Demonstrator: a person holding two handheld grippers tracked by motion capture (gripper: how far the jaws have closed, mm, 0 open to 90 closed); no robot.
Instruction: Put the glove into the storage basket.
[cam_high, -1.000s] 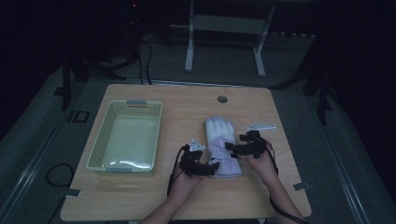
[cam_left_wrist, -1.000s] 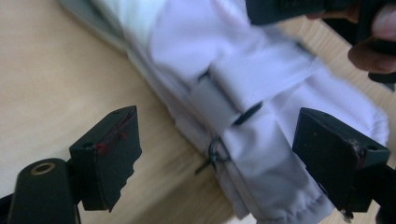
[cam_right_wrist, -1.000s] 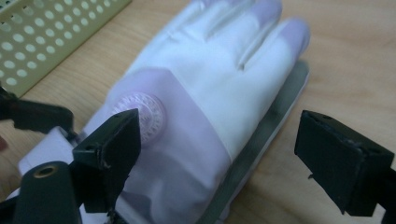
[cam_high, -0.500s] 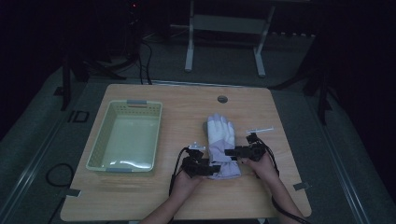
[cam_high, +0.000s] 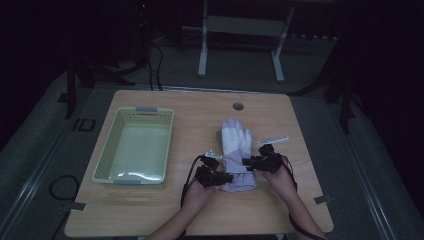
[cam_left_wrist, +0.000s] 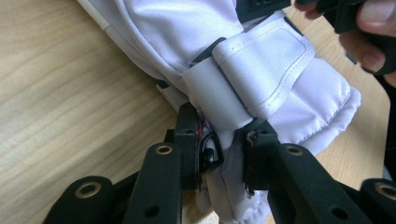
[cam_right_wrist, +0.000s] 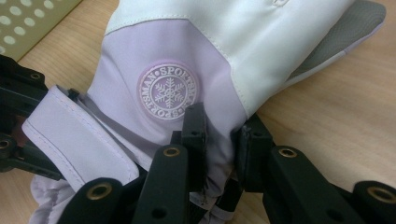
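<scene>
Left gripper (cam_left_wrist: 219, 158) pinched the ski glove (cam_high: 236, 150) wrist strap (cam_left_wrist: 261, 74) at the cuff, right gripper (cam_right_wrist: 219, 140) apparently clamped fabric below the snowflake badge (cam_right_wrist: 168, 92), probably steadying it.

There is one table (cam_high: 150, 220). On the table there is one green basket (cam_high: 133, 145) and one white and purple glove (cam_high: 236, 150). There are two black grippers, a left gripper (cam_high: 224, 176) and a right gripper (cam_high: 248, 161), both at the glove.
</scene>
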